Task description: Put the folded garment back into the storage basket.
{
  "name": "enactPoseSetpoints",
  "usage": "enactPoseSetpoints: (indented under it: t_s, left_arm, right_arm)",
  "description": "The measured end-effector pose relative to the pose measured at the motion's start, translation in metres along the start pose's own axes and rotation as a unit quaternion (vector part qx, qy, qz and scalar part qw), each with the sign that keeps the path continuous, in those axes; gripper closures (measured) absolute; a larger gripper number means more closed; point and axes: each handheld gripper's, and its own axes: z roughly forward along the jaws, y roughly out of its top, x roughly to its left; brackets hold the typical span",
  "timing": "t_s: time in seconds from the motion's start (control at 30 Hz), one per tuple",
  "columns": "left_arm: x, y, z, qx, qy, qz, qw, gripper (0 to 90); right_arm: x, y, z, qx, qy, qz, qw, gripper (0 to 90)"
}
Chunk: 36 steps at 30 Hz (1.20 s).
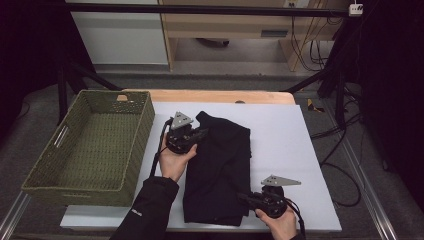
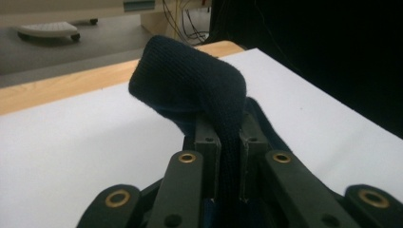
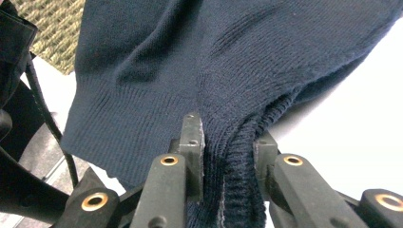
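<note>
Dark knit garment [image 1: 217,170] centre frame on white-covered counter [image 1: 295,150], left gripper [image 1: 200,134] jaws clamped on its upper-left corner fold, right gripper [image 1: 244,197] jaws clamped on lower-right hem, green basket [image 1: 90,147] at left.

The sweater [image 1: 217,170] is dark navy knit cloth — matt, soft, with fine ribbing along its hem and a coarser ribbed edge where it bunches. The left gripper [image 2: 230,142] and the right gripper [image 3: 228,142] have matt black jaws of what looks like hard plastic, set with small brass-coloured metal rings; each carries a dull grey plate on top. The basket [image 1: 45,165] is rough woven fibre in olive green. A smooth, matt white sheet [image 1: 290,150] covers the tabletop [image 1: 220,96] — pale wood with an even, unpolished finish. The sleeve [image 1: 150,207] is black cloth.
</note>
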Motion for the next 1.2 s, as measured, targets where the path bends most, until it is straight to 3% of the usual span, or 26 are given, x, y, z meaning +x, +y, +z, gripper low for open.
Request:
enactPoseSetpoints:
  t_s: [0.17,0.7,1.2]
  left_arm:
    - [-0.004,0.013,-0.011,-0.012,-0.003,0.008,0.9999,82.1]
    - [-0.024,0.06,-0.045,-0.039,0.005,0.065,0.9971,82.1]
    - [-0.01,0.097,-0.082,-0.054,0.039,0.086,0.994,82.1]
  right_arm:
    - [0.004,0.005,-0.004,-0.009,0.006,-0.014,0.9998,75.0]
    - [0.015,0.03,-0.012,-0.055,0.018,-0.039,0.9976,75.0]
    - [0.038,0.061,-0.008,-0.096,0.033,-0.069,0.9925,75.0]
